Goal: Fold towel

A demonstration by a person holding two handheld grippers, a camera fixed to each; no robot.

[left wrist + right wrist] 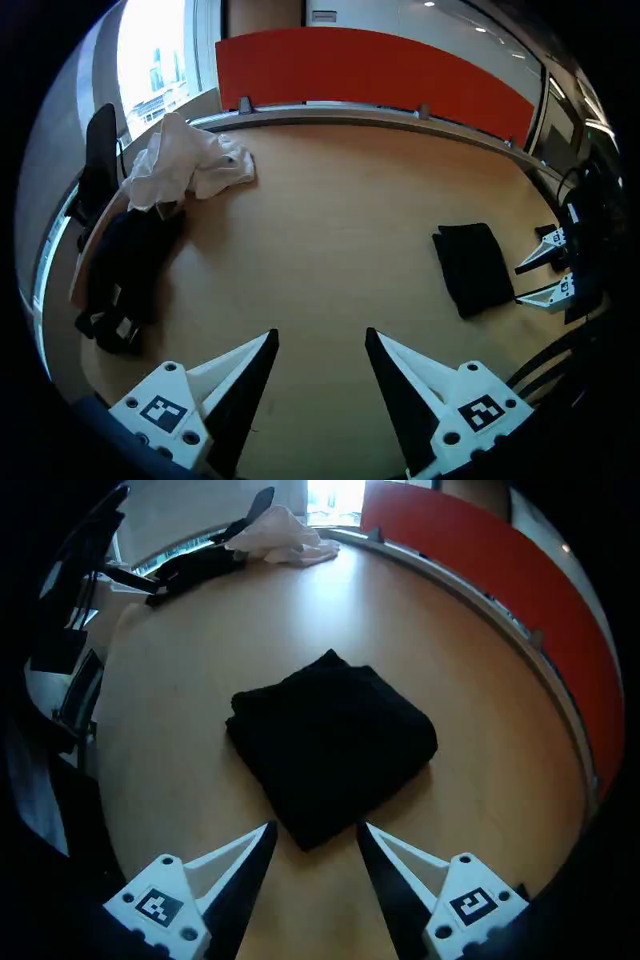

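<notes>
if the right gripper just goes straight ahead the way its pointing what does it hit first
Most likely the folded black towel: its near corner lies just ahead of the right gripper, between its open fingertips. The gripper's height above the table is unclear, so it might skim over.

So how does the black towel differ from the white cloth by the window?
The black towel is folded flat; the white cloth lies crumpled in a heap. The black towel lies alone; the white cloth sits beside a dark bundle. Both rest on the desk.
</notes>
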